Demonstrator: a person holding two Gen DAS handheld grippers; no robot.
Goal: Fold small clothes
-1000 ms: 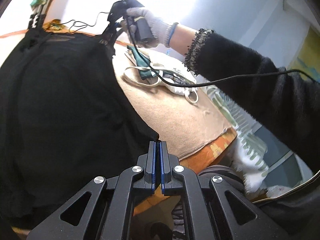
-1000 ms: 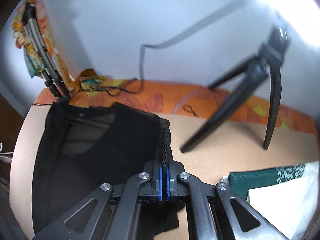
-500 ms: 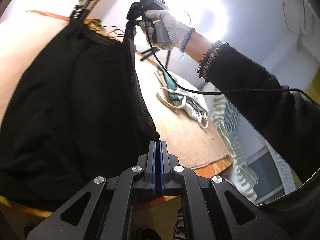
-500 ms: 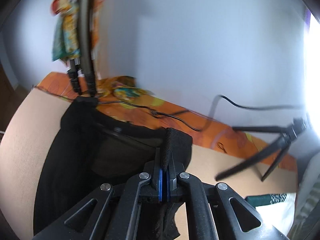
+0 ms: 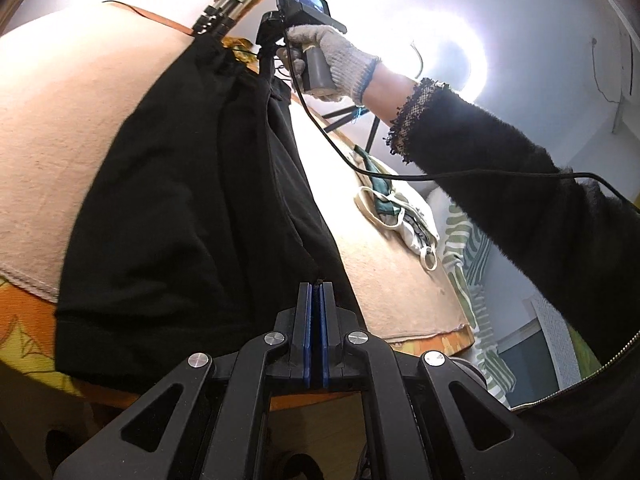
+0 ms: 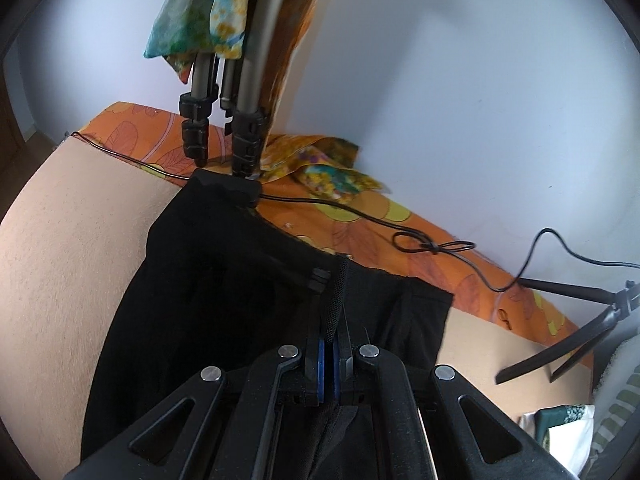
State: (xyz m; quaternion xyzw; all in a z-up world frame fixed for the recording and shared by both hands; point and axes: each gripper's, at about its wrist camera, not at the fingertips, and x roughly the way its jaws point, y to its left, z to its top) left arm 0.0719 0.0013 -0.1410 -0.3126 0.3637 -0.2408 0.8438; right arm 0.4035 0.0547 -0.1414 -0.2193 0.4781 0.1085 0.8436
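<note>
A black garment [image 5: 192,200] lies spread over the beige table cover [image 5: 60,128]. My left gripper [image 5: 316,288] is shut on the garment's near edge. My right gripper [image 6: 328,336] is shut on a raised fold of the black garment [image 6: 224,300] near its far end. In the left wrist view the right gripper [image 5: 266,60] is held by a gloved hand above the garment's far end, lifting the cloth.
A pile of white and green clothes [image 5: 396,216] lies to the right on the table. Tripod legs [image 6: 224,120] stand at the far table edge, a second black tripod [image 6: 572,340] to the right. A black cable [image 6: 420,240] runs over the orange cloth.
The right gripper has carried its held fold leftward toward the far tripod legs. The left gripper keeps its grip and the view has tilted up, the garment stretching between them.
</note>
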